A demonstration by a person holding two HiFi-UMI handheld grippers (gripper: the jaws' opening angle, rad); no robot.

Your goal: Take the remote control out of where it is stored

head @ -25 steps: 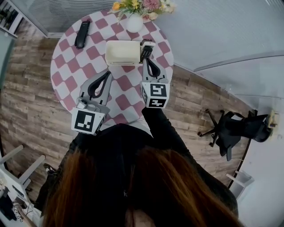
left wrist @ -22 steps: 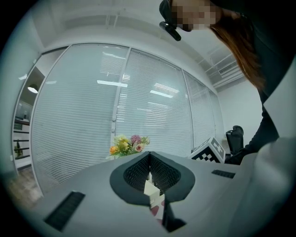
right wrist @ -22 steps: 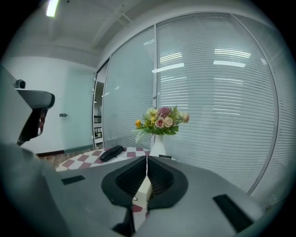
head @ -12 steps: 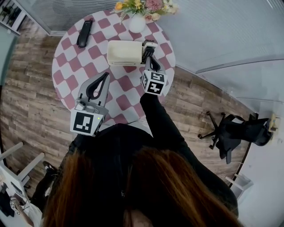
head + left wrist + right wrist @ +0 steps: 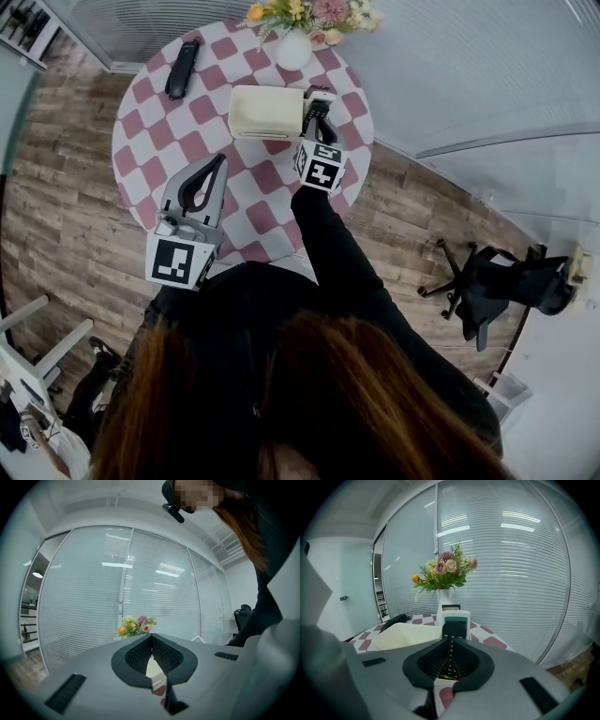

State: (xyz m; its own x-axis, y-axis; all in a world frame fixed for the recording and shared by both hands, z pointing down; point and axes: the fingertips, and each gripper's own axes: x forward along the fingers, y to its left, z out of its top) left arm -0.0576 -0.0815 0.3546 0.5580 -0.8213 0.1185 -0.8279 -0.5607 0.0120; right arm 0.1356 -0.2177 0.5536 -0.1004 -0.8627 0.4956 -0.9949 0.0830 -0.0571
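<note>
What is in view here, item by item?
Table: one, pink-and-white checked, centre.
Storage box: one, cream, table's far half.
Upright black remote control: one, black, box's right end.
White remote control: one, white, upright behind it.
Flat black remote control: one, black, table's far left.
Vase of flowers: one, white vase, table's far edge.
Office chair: one, black, floor at right.
Left gripper: one, grey, shut, over table's near left.
Right gripper: one, grey, shut, aimed at the upright black remote control.

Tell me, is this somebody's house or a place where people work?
Most likely an office or meeting room. The tall glass walls with white slatted blinds and the black swivel office chair suggest it. The round table with a pink-and-white checked cloth looks like a small meeting spot.
</note>
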